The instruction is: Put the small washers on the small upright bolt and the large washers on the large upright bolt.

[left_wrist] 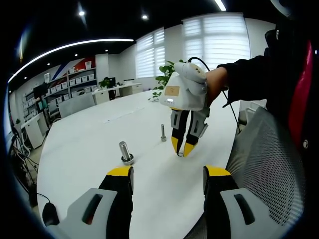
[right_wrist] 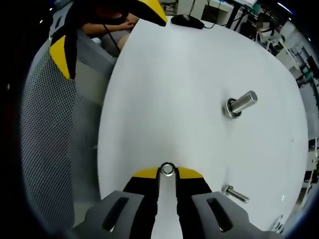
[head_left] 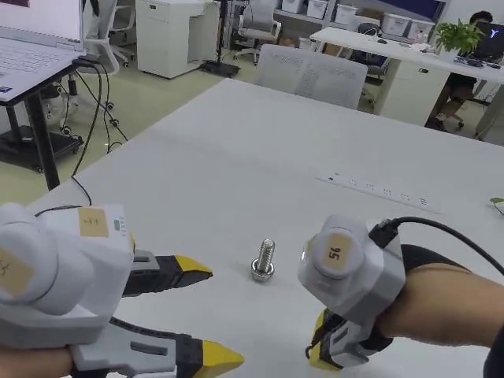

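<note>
My right gripper [right_wrist: 167,175] pinched a small silver metal washer [right_wrist: 167,169]; my left gripper [left_wrist: 168,173] hung spread, left of the large upright steel bolt [left_wrist: 125,152].

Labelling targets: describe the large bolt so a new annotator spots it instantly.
On the white table, look between the left gripper and the right gripper. The large bolt stands upright there on its head, silver and threaded, clearly thicker than the small bolt nearby.

Lg bolt [left_wrist: 125,152] upright, sm bolt [left_wrist: 163,132] upright nearby, washer [right_wrist: 167,170] pinched in jaws
</note>
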The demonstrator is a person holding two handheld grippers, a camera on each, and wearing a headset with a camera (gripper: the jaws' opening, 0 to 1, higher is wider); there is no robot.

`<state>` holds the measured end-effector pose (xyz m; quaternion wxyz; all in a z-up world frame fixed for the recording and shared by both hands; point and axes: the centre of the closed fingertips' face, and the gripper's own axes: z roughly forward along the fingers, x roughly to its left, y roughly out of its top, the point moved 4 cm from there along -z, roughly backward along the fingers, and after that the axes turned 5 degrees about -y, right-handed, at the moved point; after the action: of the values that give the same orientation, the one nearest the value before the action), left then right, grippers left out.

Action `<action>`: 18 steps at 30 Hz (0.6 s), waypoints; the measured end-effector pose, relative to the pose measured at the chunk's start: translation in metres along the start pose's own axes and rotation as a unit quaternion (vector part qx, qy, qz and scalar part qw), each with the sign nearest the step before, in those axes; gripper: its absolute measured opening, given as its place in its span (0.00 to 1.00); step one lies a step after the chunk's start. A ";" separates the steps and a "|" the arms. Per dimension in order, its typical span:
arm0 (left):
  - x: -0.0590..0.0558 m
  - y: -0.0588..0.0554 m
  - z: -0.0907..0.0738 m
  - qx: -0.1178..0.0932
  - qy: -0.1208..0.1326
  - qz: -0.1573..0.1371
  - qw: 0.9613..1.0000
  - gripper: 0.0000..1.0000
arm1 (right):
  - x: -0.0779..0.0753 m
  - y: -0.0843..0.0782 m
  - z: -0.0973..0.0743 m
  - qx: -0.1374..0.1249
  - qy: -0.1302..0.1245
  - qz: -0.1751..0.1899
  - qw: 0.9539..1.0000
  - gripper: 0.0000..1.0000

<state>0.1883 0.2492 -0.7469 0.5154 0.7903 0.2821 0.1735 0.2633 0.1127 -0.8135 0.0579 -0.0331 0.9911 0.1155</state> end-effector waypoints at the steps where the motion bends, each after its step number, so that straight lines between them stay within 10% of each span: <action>1: 0.000 0.000 0.000 0.000 0.000 0.000 1.000 0.56 | -0.002 -0.003 -0.003 0.001 -0.003 0.004 1.000 0.13; 18: 0.000 -0.002 0.002 0.003 -0.003 -0.002 1.000 0.56 | -0.043 -0.036 -0.039 0.000 -0.047 0.057 0.997 0.13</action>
<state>0.1888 0.2482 -0.7491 0.5143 0.7920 0.2821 0.1692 0.3049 0.0711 -0.7785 0.0981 0.0287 0.9875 0.1196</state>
